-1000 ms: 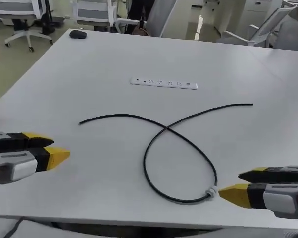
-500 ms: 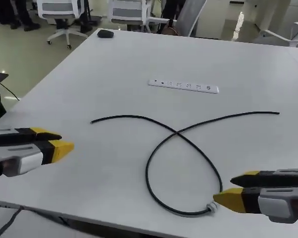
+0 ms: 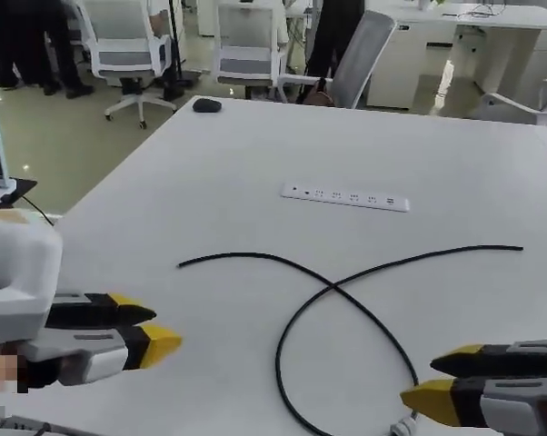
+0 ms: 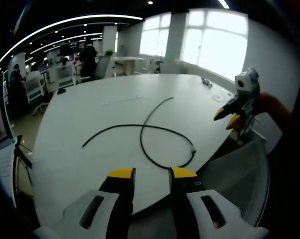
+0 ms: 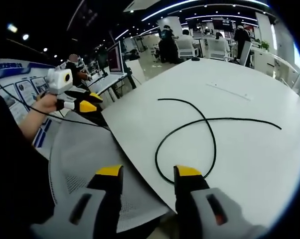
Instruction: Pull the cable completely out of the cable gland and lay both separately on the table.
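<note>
Flanking looped cable (image 3: pixel 333 286), left tongs (image 3: pixel 166 327), right tongs (image 3: pixel 419 380) gape.

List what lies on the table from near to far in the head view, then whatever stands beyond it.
cable gland → crossing of the black cable → white power strip → small dark mouse-like object → office chairs past the far edge
</note>
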Motion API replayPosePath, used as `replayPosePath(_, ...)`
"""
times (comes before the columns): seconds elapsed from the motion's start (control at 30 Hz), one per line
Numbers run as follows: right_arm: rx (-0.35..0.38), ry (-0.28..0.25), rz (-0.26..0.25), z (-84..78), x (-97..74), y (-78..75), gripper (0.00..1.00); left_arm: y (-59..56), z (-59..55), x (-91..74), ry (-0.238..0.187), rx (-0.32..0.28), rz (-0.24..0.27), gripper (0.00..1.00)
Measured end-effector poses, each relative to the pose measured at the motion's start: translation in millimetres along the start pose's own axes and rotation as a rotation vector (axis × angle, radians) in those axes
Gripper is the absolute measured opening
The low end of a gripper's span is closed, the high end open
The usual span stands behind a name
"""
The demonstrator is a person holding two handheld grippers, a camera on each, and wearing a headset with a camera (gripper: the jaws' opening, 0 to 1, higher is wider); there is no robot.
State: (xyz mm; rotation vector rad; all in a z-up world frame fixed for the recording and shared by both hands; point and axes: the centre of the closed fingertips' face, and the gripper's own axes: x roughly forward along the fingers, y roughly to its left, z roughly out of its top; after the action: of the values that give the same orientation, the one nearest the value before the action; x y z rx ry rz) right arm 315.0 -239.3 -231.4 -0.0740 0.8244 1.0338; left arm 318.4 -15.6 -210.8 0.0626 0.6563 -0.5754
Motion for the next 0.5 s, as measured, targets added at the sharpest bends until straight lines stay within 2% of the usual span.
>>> replayPosePath(0.07, -0.007, 0.020, -0.007, -5.4, 3.8, -1.7, 0.41, 2.9, -0.7, 0.5, 0.001, 0.011, 0.003, 0.29)
replayPosePath(0.17, 0.029, 0.043, -0.015, -9.1, 8.6, -1.7, 0.42, 5.9, -6.5, -0.4, 0.008, 0.006, -0.005, 0.29)
replayPosePath(0.27, 0.011, 0.038, -0.017, -7.4, 10.8, 4.1, 0.42, 2.4, -14.9, -0.9, 0.020, 0.022, -0.036, 0.29)
replayPosePath(0.37, 0.016, 0.045, -0.020, -11.4, 14.0, 7.8, 0.42, 1.5, -25.4, 2.0, 0.056, 0.039, -0.060, 0.28)
replayPosePath(0.43, 0.010, 0.061, -0.019, -14.5, 14.7, 12.1, 0.42, -1.1, -25.8, 3.2, 0.062, 0.053, -0.065, 0.29)
replayPosePath(0.5, 0.001, 0.067, -0.017, -16.0, 13.3, 15.9, 0.42, -6.7, -24.8, 5.7, 0.060, 0.071, -0.090, 0.28)
